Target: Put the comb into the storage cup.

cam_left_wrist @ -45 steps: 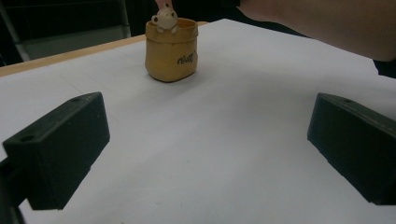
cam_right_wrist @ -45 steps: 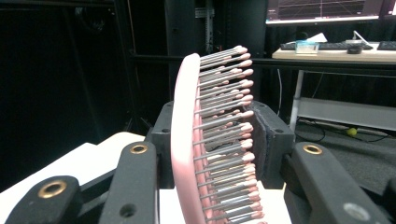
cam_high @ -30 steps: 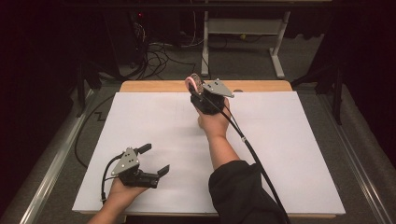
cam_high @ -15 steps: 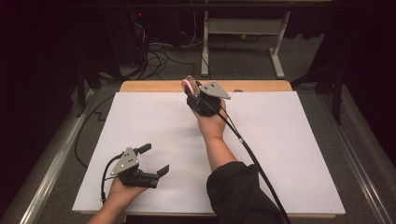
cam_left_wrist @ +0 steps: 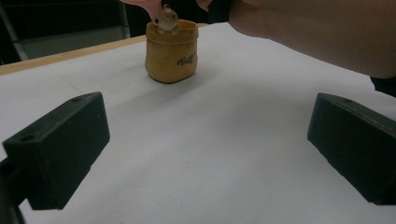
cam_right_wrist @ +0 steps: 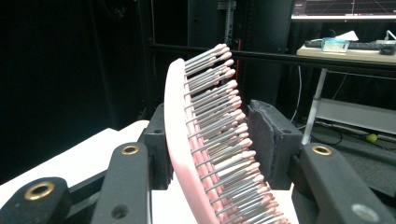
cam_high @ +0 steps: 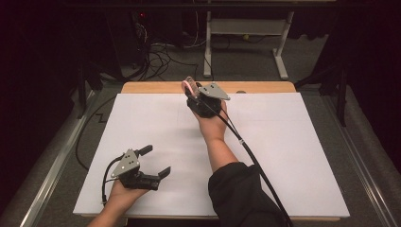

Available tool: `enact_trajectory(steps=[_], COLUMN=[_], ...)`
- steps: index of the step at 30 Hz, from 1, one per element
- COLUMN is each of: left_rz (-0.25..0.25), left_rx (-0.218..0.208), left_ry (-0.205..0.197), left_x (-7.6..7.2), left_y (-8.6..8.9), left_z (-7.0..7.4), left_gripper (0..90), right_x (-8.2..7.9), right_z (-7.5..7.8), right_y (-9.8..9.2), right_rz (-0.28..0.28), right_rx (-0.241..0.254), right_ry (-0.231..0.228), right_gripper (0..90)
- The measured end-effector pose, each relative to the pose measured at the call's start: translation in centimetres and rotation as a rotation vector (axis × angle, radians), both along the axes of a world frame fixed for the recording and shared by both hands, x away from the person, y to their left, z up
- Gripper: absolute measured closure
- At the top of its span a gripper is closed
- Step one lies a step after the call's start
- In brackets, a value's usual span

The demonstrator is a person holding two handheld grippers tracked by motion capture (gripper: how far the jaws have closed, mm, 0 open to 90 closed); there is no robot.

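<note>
My right gripper (cam_high: 191,88) is held up over the far middle of the table, shut on a pink hairbrush (cam_high: 188,85). In the right gripper view the hairbrush (cam_right_wrist: 196,140) stands upright between the pads, its metal bristles facing the right-hand pad. A tan pouch-shaped cup (cam_left_wrist: 171,53) with a small bear figure (cam_left_wrist: 167,21) on its rim stands on the white sheet just below that hand. My left gripper (cam_high: 156,161) rests at the near left, open, with nothing between its jaws (cam_left_wrist: 208,149).
A white sheet (cam_high: 293,156) covers the table, and a wooden strip (cam_high: 156,87) shows along the far edge. The right gripper's cable (cam_high: 255,161) trails along the forearm (cam_left_wrist: 317,32). Beyond the table are a desk frame (cam_high: 283,52) and floor cables (cam_high: 161,59).
The right hand has drifted slightly to the left with the hairbrush still in the gripper. The left gripper has stayed where it was.
</note>
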State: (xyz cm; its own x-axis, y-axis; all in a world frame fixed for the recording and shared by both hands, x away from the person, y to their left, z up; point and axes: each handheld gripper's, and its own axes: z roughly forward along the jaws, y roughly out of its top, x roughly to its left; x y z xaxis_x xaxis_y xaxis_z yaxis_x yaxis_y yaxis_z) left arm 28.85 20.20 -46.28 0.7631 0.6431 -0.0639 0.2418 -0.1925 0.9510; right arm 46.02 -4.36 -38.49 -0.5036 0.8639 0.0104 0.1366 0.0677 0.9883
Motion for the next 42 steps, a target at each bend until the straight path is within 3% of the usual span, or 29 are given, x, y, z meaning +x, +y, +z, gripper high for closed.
enact_trajectory(steps=[17, 33, 37, 42], left_rz=[-0.001, 0.001, 0.019, 0.018], left_rx=[0.0, -0.009, -0.036, -0.027], left_ry=[-0.003, -0.003, 0.008, 0.006], left_x=[-0.1, 0.0, 0.2, 0.3], left_y=[0.0, 0.3, 0.8, 0.8], left_z=[0.1, 0.2, 0.3, 0.3], left_gripper=[0.0, 0.0, 0.0, 0.0], right_x=[-0.3, -0.7, -0.9, -1.2], right_z=[-0.2, 0.1, 0.5, 0.9], right_y=[0.8, 0.7, 0.4, 0.0], right_rz=[0.018, 0.028, 0.023, 0.039], right_rx=[-0.015, -0.011, -0.008, 0.001], right_ry=[0.024, 0.052, 0.065, 0.066], right_gripper=[47.8, 27.9, 20.5, 15.7])
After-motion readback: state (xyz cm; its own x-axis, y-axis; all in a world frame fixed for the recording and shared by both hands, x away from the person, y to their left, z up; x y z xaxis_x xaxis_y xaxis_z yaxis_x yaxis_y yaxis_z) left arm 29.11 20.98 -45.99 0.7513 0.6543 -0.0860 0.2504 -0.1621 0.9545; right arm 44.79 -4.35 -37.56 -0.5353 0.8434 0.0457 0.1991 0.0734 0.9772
